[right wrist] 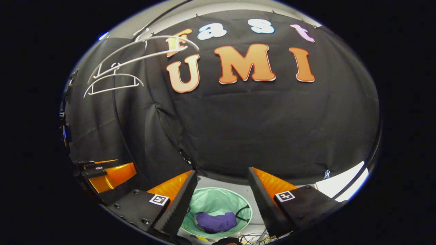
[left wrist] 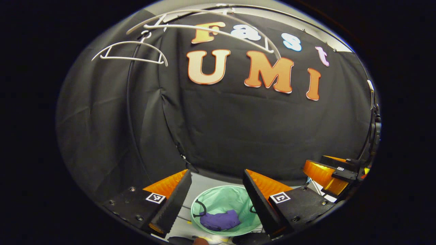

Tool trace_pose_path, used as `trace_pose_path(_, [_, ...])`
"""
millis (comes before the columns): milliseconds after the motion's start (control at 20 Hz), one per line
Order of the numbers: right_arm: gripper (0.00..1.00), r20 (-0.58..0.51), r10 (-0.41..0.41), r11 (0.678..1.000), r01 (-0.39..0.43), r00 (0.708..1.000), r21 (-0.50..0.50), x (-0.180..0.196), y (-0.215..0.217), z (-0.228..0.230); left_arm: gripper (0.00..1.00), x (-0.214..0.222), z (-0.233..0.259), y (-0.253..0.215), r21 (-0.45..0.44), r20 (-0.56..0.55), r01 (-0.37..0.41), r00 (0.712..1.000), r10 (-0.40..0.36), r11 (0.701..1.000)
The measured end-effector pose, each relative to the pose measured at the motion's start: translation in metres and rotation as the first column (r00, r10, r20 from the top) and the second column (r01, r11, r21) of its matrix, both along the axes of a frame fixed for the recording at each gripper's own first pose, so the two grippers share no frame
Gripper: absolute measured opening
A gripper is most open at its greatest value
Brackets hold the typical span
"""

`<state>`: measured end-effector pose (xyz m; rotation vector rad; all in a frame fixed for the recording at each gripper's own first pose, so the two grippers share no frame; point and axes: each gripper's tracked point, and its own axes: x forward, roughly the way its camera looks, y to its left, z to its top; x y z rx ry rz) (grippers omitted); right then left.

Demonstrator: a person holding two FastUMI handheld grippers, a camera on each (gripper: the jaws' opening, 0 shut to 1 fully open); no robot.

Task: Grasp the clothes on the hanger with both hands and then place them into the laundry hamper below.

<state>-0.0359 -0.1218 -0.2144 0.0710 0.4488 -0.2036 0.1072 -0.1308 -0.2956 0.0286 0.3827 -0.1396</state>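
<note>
Left gripper view: left gripper [left wrist: 211, 200] spread, empty, above green hamper [left wrist: 218, 197]; purple clothes [left wrist: 219, 220] lie inside. Right gripper [right wrist: 221, 200] also spread, empty. White hangers [left wrist: 131, 51] hang bare, upper left.

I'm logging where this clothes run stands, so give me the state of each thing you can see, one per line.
Left gripper: open, holding nothing.
Right gripper: open, holding nothing.
Hangers: bare, hanging up high by the black cloth.
Purple garment: crumpled, lying inside the hamper.
Laundry hamper: open at the top, standing on the floor below the grippers, one garment in it.
</note>
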Motion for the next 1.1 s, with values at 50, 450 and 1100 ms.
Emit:
trace_pose_path(50, [0.98,0.018,0.004,1.000,-0.004,1.000,-0.011,0.000,0.000,0.010,0.96,-0.003,0.014,-0.003,-0.004,0.027,0.000,1.000,0.000,1.000])
trace_pose_path(450, [0.89,0.153,0.038,0.997,-0.028,0.988,-0.070,-0.006,0.014,0.091,0.94,-0.021,0.114,0.007,-0.047,0.229,0.008,0.973,0.003,0.999])
trace_pose_path(1100, [1.00,0.213,0.053,0.996,-0.037,0.976,-0.082,-0.019,0.026,0.126,0.95,-0.030,0.138,0.018,-0.050,0.283,-0.011,0.959,0.025,0.999])
